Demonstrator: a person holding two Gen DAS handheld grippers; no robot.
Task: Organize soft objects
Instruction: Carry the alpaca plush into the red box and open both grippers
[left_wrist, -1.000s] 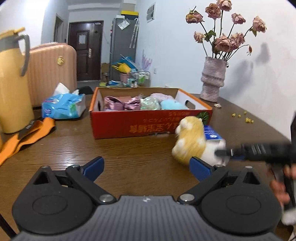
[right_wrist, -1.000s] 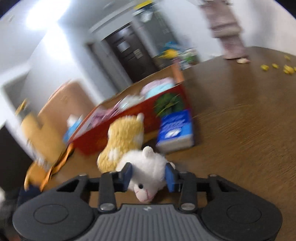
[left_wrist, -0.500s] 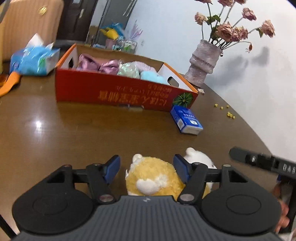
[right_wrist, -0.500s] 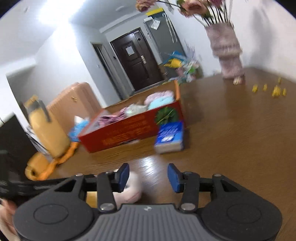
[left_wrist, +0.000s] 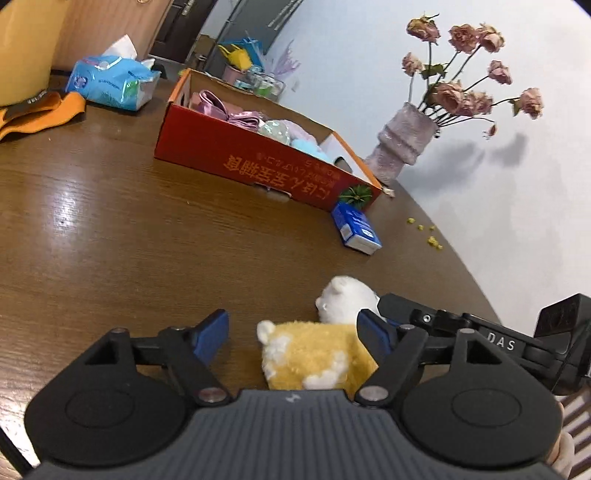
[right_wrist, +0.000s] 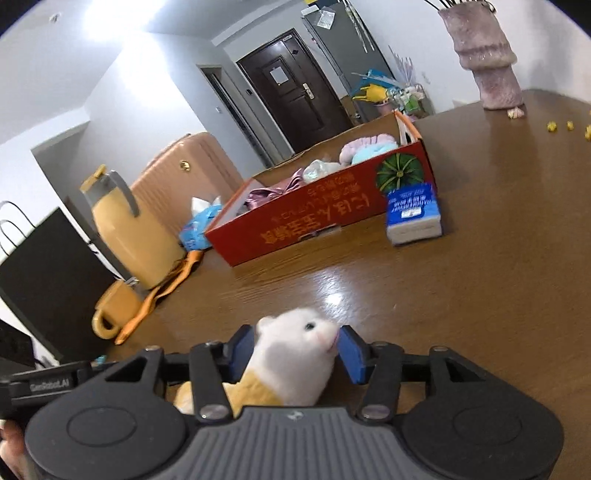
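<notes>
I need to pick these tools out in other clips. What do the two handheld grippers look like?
Both match: the left gripper and right gripper have black ribbed bodies, two round black discs, black link arms with silver pivot screws, and blue finger pads. Seen from the left camera, the right one's side carries white letters "DAS". No cables or sleeves show.

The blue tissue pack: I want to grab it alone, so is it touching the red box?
Touching. In the right wrist view the blue tissue pack leans against the red box at its watermelon-print corner, with no gap visible between them.
</notes>
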